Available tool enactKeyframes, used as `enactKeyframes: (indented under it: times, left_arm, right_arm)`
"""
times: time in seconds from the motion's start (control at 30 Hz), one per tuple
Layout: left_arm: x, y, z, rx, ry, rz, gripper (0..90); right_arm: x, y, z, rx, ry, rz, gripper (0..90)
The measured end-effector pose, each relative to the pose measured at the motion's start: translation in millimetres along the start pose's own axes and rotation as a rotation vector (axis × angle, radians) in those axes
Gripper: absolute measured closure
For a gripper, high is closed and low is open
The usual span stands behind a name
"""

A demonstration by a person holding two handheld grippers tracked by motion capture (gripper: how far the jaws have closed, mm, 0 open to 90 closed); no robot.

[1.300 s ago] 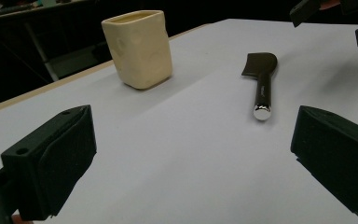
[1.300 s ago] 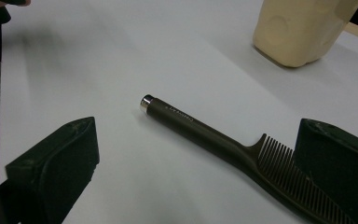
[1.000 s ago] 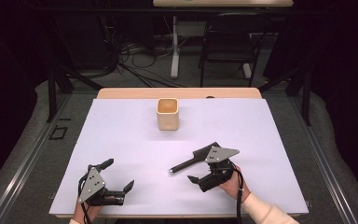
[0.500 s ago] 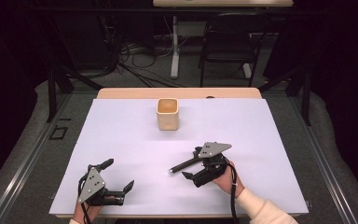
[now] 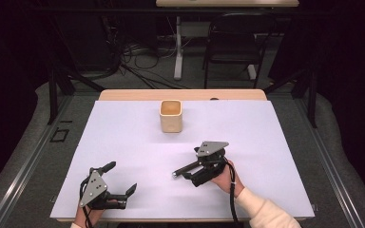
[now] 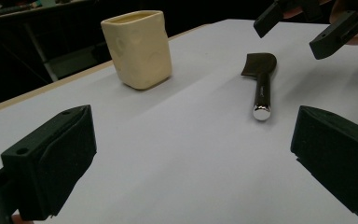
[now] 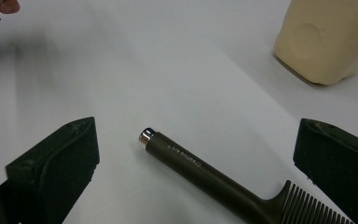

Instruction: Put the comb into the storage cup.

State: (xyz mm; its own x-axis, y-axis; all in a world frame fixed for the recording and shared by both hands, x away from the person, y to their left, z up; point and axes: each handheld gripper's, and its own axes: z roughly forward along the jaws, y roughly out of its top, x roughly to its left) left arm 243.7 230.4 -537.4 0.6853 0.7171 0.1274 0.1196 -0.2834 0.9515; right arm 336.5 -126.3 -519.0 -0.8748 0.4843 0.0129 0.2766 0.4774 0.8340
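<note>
A dark comb [image 5: 184, 169] with a chrome-tipped handle lies flat on the white table cover, right of centre. My right gripper [image 5: 192, 173] is open and low over it, one jaw on each side. In the right gripper view the comb's handle [image 7: 191, 163] runs between the jaws of my right gripper [image 7: 198, 135], and its teeth show at the bottom right. A cream cup [image 5: 171, 116] stands upright toward the far edge. My left gripper [image 5: 121, 177] rests open near the front left with nothing in it. The left gripper view looks past my left gripper [image 6: 191, 158] to the comb [image 6: 261, 84] and cup [image 6: 140, 49].
A white sheet [image 5: 123, 137] covers the table, and a wooden strip [image 5: 138, 95] shows at the far edge. Behind the table are a black chair [image 5: 230, 42], a desk leg and floor cables. The other gripper [image 6: 307, 23] hangs above the comb.
My right gripper has moved forward and left, coming down over the comb so that its jaws straddle it. The comb, the cup and the left gripper have stayed put.
</note>
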Motion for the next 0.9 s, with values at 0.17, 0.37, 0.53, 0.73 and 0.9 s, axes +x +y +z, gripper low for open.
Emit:
enactKeyframes:
  times: [0.17, 0.37, 0.53, 0.73, 0.9]
  left_arm:
    - [0.1, 0.0, 0.0, 0.001, 0.001, 0.000, 0.2]
    - [0.2, -0.1, -0.1, 0.001, 0.001, 0.001, 0.2]
    - [0.2, -0.1, 0.0, 0.002, 0.001, 0.001, 0.2]
    - [0.4, -0.1, -0.3, 0.003, 0.002, 0.002, 0.2]
    - [0.5, -0.1, -0.4, 0.003, 0.002, 0.002, 0.2]
  right_arm:
    - [-0.9, 1.4, 4.5, 0.010, 0.003, 0.009, 0.0]
    - [-1.2, 3.8, 8.8, 0.025, -0.002, 0.009, 1.2]
    - [0.5, 5.8, 14.1, 0.040, -0.009, -0.003, 10.6]
    - [2.0, 8.2, 21.2, 0.063, -0.023, -0.020, 34.0]
    - [2.5, 9.8, 26.6, 0.075, -0.019, -0.031, 57.3]
